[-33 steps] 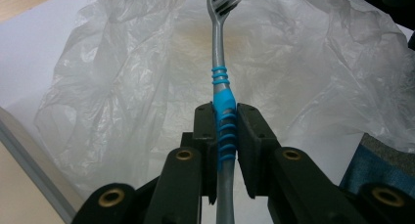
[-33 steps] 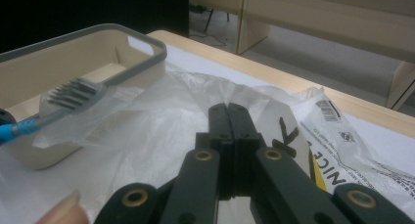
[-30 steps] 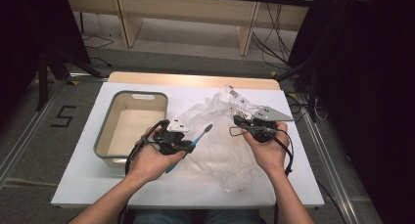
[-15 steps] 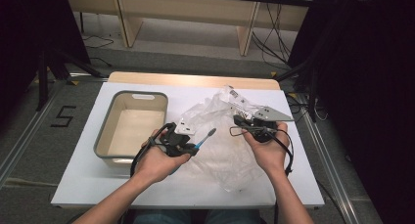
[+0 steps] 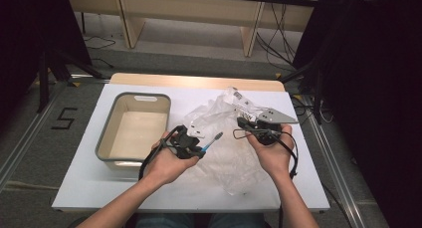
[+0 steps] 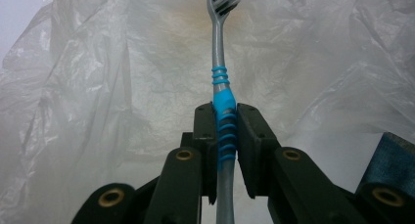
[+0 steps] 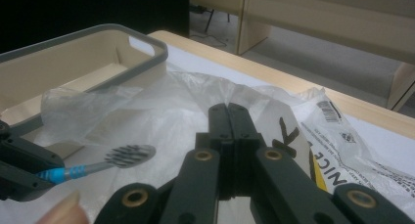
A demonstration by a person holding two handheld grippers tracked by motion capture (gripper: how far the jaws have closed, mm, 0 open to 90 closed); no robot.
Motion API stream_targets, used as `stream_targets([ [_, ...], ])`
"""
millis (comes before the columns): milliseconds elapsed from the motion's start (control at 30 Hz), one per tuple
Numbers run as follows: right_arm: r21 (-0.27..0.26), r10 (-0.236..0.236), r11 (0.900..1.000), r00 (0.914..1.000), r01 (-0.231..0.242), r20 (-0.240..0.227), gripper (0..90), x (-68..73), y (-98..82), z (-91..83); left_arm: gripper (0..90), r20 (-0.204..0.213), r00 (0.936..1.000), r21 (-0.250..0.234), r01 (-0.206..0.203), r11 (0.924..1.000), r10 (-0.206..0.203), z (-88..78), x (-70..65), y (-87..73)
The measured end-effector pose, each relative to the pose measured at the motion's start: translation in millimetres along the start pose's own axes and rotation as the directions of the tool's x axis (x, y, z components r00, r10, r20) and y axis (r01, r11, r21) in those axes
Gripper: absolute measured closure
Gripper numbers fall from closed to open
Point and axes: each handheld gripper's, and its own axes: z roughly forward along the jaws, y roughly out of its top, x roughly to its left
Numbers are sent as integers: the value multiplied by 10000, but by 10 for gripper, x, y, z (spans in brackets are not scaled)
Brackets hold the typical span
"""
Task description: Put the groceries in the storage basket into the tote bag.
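1. High view. The left gripper (image 5: 199, 149) holds a toothbrush (image 5: 211, 141) over the middle of the table (image 5: 69, 188), bristle end pointing toward the right gripper (image 5: 244, 124). A crumpled clear bag (image 5: 224, 163) lies beneath and between both tools, spreading toward the table's near edge. A grey-rimmed bin (image 5: 133, 133) stands just beside the left hand (image 5: 166, 163), toward the table's left edge. Risk: the bag mouth is not plainly spread, so the brush could meet a fold and push the film aside instead of entering.

2. Left gripper view. The jaws are clenched on the toothbrush (image 6: 222, 116) at its blue ribbed grip; the grey neck and head project far beyond the pads, with the bag (image 6: 98, 111) close behind. Risk: the hold sits on a narrow, rounded handle with a long overhang, so any contact at the head could lever the brush and twist or slide it between the pads.

3. Right gripper view. The right gripper (image 7: 228, 111) has its jaws pressed together; bag film (image 7: 161, 111) bunches at their tips and looks pinched, though a hold cannot be confirmed. The toothbrush (image 7: 125, 156) head hangs near, to the left; the bin (image 7: 98, 48) lies beyond. Risk: thin slick film may slip free or tear if pulled, letting the opening collapse; the bristles could also snag the plastic.
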Motion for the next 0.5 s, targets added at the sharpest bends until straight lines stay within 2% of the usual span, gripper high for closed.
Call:
stream_targets([
  [500,17,-26,10000,10000,26,-23,900,2,1,-4,789,-149,9999,376,22,9993,-16,220,18,73],
])
